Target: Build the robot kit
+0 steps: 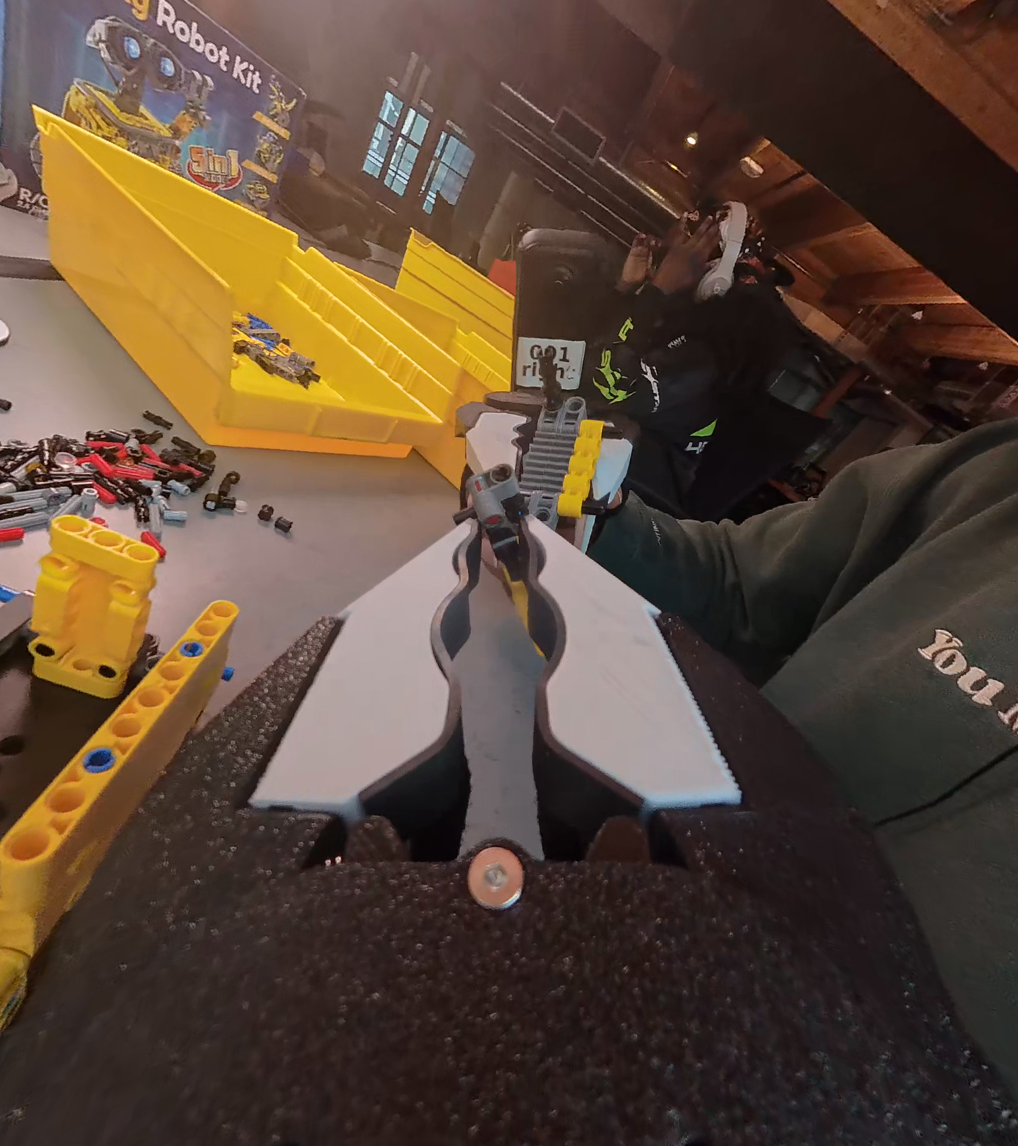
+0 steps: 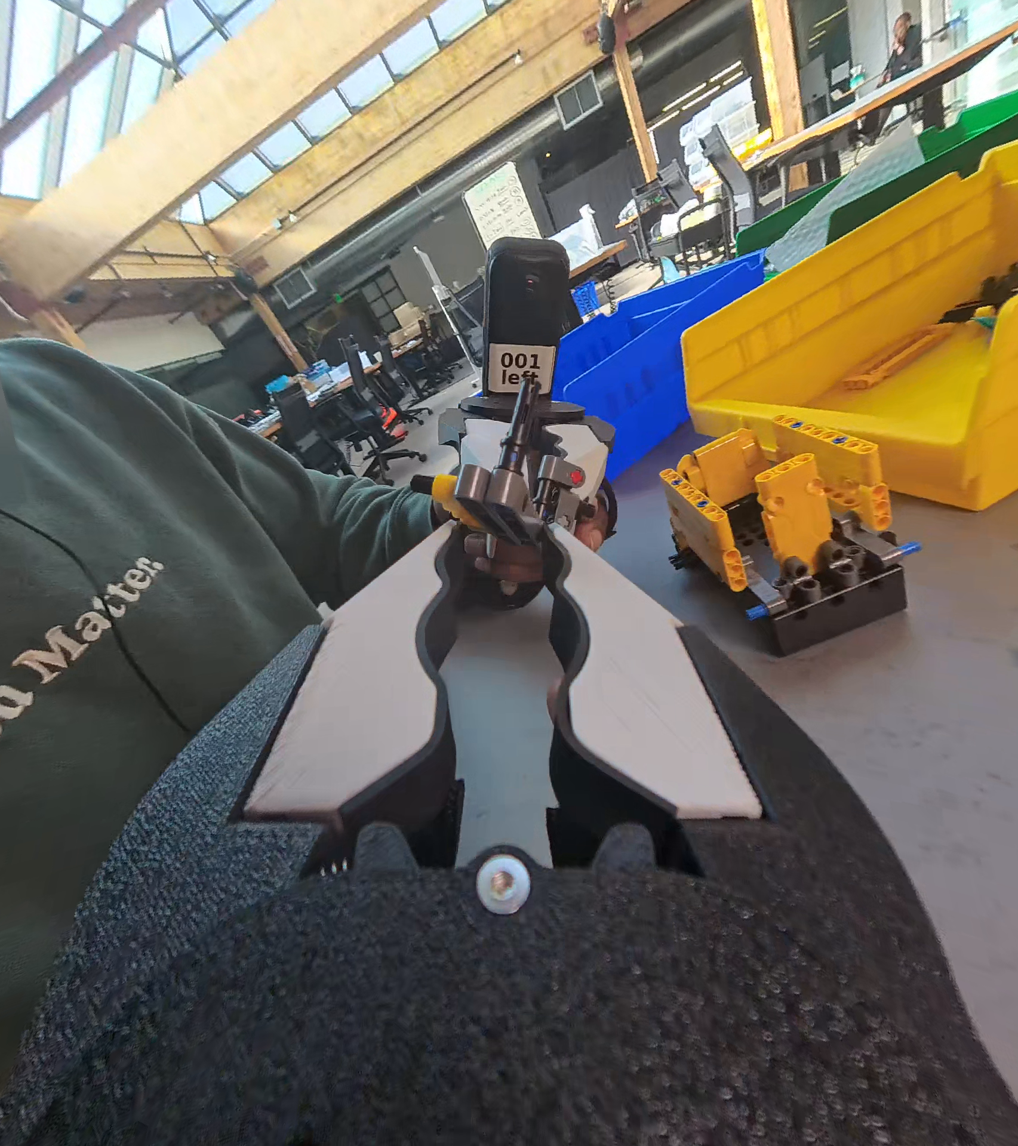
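The grey surface (image 2: 866, 744) carries yellow bins (image 1: 183, 297), with a blue bin (image 2: 630, 372) beside them, a half-built yellow and black model (image 2: 785, 533) and a scatter of loose pins (image 1: 59, 471). Above it, the left tool (image 1: 497, 527) pinches a small grey jointed piece (image 1: 494, 496), and the right tool (image 2: 503, 527) pinches a grey and yellow toothed assembly (image 2: 494, 496); the two builds meet tip to tip. Both look light, rigid and hard plastic, likely slippery at smooth faces, with push-fit joints that could pop apart; beams and flat sides seem the safest hold.
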Motion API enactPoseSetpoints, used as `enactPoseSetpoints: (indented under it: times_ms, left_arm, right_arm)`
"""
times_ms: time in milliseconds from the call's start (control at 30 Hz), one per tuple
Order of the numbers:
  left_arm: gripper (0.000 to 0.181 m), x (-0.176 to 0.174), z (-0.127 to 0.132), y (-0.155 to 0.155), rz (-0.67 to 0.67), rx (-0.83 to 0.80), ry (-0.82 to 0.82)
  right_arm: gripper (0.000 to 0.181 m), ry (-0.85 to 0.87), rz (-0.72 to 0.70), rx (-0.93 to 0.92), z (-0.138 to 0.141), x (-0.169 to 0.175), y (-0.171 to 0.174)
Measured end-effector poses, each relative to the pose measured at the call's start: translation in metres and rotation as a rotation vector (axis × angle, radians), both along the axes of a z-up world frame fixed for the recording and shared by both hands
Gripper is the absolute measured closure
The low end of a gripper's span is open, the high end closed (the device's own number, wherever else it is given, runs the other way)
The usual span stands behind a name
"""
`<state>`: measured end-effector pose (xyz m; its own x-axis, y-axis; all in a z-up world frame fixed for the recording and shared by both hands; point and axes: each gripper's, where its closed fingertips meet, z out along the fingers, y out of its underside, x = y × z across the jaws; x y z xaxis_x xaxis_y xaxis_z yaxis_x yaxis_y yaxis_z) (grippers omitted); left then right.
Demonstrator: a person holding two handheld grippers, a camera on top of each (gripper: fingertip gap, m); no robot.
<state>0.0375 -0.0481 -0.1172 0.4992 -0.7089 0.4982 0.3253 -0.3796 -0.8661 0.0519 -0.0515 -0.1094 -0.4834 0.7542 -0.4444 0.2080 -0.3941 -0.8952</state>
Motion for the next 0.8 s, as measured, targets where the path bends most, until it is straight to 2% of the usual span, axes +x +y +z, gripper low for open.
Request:
enactPoseSetpoints:
  times_ms: [100, 167, 300, 467, 667, 800]
  left_arm:
    - [0.170, 0.001, -0.001, 0.000, -0.006, -0.003, 0.007]
    - [0.160, -0.005, -0.002, 0.004, 0.031, -0.007, 0.019]
    - [0.159, -0.007, -0.001, 0.003, 0.030, -0.018, 0.022]
    - [0.154, 0.009, -0.006, -0.002, -0.034, -0.037, 0.030]
    - [0.167, 0.015, -0.001, -0.008, -0.099, -0.046, -0.038]
    - [0.171, 0.001, -0.016, 0.005, 0.071, 0.006, 0.221]
  right_arm:
    - [0.158, -0.031, 0.032, -0.001, -0.003, 0.003, -0.001]
    - [0.158, -0.031, 0.030, -0.015, -0.003, 0.004, 0.003]
    - [0.158, -0.018, 0.030, -0.092, 0.003, 0.006, 0.010]
    - [0.158, 0.008, 0.058, -0.133, 0.007, 0.006, 0.008]
    - [0.158, 0.027, 0.088, -0.090, 0.006, 0.008, 0.003]
    - [0.163, -0.028, -0.021, 0.083, -0.013, 0.000, 0.014]
